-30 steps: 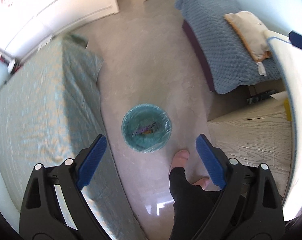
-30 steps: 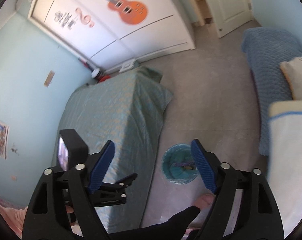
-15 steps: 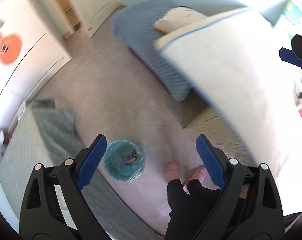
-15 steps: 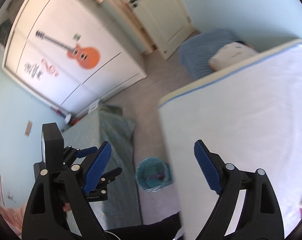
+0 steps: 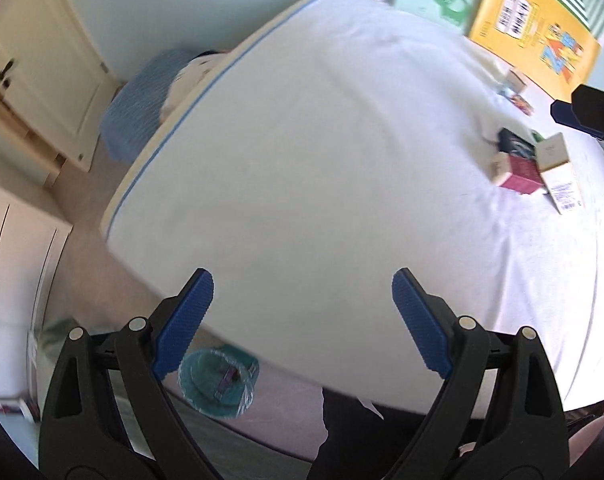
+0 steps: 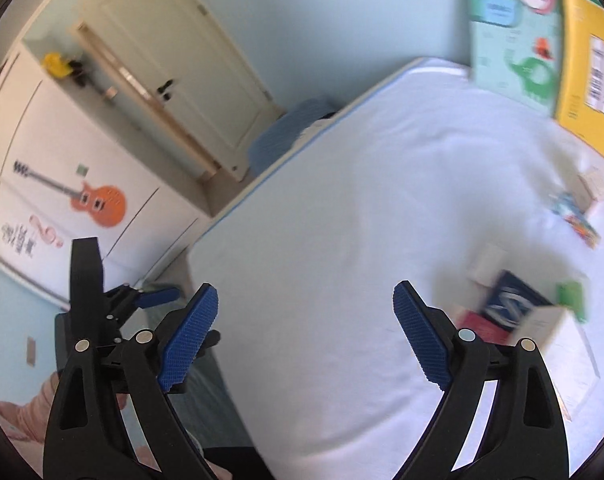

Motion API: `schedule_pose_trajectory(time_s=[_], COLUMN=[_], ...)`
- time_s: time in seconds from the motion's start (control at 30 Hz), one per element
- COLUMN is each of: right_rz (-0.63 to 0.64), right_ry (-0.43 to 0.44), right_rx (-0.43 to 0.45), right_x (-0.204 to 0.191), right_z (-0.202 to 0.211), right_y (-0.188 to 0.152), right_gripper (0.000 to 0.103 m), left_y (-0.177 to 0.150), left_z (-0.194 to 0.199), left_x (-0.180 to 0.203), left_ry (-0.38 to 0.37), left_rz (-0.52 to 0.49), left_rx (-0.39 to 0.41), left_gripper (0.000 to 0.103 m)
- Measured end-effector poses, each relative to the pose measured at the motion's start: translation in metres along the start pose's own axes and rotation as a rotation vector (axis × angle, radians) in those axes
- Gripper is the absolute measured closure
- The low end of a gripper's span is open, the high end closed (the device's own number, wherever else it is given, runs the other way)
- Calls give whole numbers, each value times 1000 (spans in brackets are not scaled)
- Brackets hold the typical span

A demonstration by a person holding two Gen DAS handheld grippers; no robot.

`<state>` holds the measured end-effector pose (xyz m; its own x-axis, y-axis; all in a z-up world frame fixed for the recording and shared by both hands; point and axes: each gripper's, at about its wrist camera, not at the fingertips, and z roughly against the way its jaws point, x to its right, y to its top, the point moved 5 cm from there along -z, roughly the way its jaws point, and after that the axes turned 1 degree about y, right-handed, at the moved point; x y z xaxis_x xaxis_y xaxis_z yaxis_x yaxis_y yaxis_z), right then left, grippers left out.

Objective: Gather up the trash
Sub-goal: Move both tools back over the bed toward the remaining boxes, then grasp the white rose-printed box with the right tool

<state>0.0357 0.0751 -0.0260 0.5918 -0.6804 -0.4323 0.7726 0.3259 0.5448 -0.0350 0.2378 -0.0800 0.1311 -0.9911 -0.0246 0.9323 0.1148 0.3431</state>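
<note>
A small pile of trash lies on the white bed (image 5: 321, 140): a pink box (image 5: 521, 172), a white carton (image 5: 555, 152) and a dark packet (image 5: 509, 140). In the right wrist view the same pile shows blurred at the right, with a dark blue packet (image 6: 509, 304), a white carton (image 6: 549, 328) and a green scrap (image 6: 569, 292). More colourful wrappers (image 6: 577, 216) lie farther back. The teal bin (image 5: 218, 380), lined with clear plastic, stands on the floor beside the bed. My left gripper (image 5: 302, 280) and right gripper (image 6: 305, 296) both hang open and empty over the bed, short of the pile.
Yellow (image 5: 533, 28) and green (image 6: 517, 52) picture boards lean against the wall behind the bed. A blue-covered couch (image 5: 142, 96) and a white door (image 6: 206, 80) are at the far left, next to a wardrobe with a guitar sticker (image 6: 98, 200). A person's dark trouser leg (image 5: 349, 432) is below.
Both views swung from the floor and the bin up over the white bed. The trash pile came into sight at the right, and the bin slid to the lower left.
</note>
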Motion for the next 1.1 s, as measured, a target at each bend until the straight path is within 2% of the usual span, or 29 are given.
schedule_pose_trajectory(time_s=[0.3, 0.47, 0.7, 0.87, 1.0, 1.1], right_rz=[-90, -113, -72, 7, 85, 120], right_ry=[-123, -146, -162, -173, -183, -182], right_rx=[57, 57, -20, -93, -134, -168], right_x=[89, 123, 151, 160, 165, 172], right_z=[60, 76, 75, 64, 57, 51], right_y=[-14, -26, -53, -66, -70, -72], right_gripper=[14, 14, 14, 14, 14, 14], left_y=[38, 56, 61, 62, 65, 67], left_z=[-3, -11, -31, -45, -58, -67], left_x=[91, 135, 177, 198, 211, 217], left_ry=[-59, -80, -100, -97, -63, -60], left_rz=[-176, -266, -406, -572, -713, -777], left_rx=[9, -3, -30, -43, -48, -67], left_gripper=[13, 13, 12, 12, 12, 12])
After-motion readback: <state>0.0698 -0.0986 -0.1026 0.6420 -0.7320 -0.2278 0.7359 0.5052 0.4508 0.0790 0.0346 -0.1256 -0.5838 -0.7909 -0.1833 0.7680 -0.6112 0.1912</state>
